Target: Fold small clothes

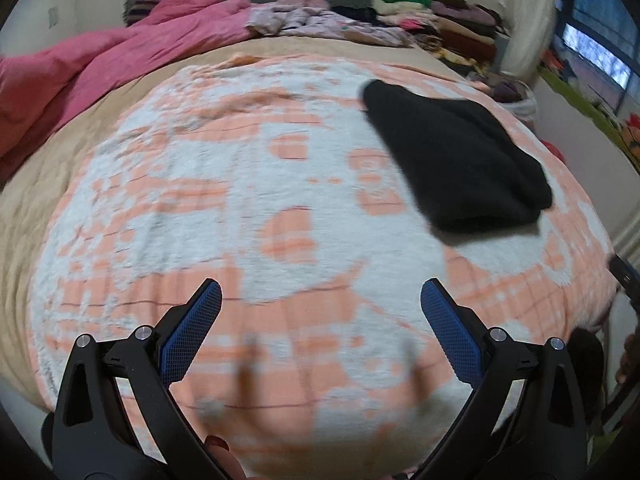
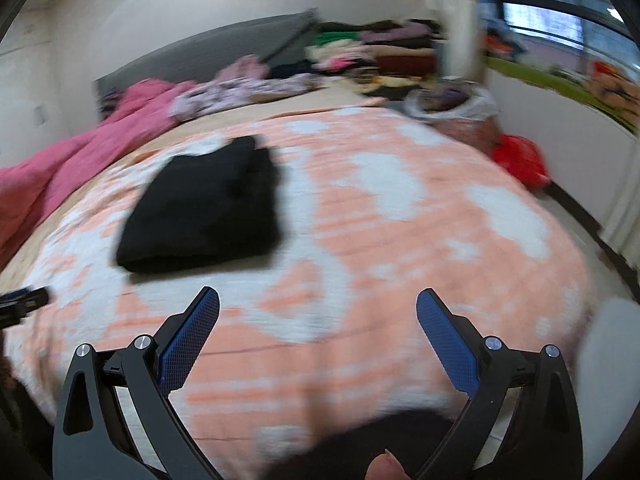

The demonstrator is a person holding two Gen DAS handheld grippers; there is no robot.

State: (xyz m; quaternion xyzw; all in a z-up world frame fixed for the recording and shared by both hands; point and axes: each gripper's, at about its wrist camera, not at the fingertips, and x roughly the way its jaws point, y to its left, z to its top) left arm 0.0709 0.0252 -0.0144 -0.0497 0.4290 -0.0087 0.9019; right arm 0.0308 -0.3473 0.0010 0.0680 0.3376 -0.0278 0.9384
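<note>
Left wrist view, left to right: pink quilt [image 1: 100, 68] at upper left; patterned blanket [image 1: 240, 208] filling the centre; left gripper [image 1: 320, 300] at the bottom, its blue pads wide apart and holding nothing; black garment [image 1: 456, 160] at right of centre, lying folded on the blanket, well apart from the pads; clothes pile [image 1: 432, 16] at upper right.

Right wrist view, left to right: the black garment [image 2: 204, 208] at left of centre; right gripper [image 2: 318, 308] at the bottom, pads likewise wide apart and empty; a red item [image 2: 520, 160] at right, off the blanket's edge.

Both views are smeared, which suggests fast motion. Risks, as judged: a hasty reach toward the pile could brush the folded garment and undo its fold; a pinch taken at speed could catch the fluffy blanket along with the next piece, dragging the garment with it.
</note>
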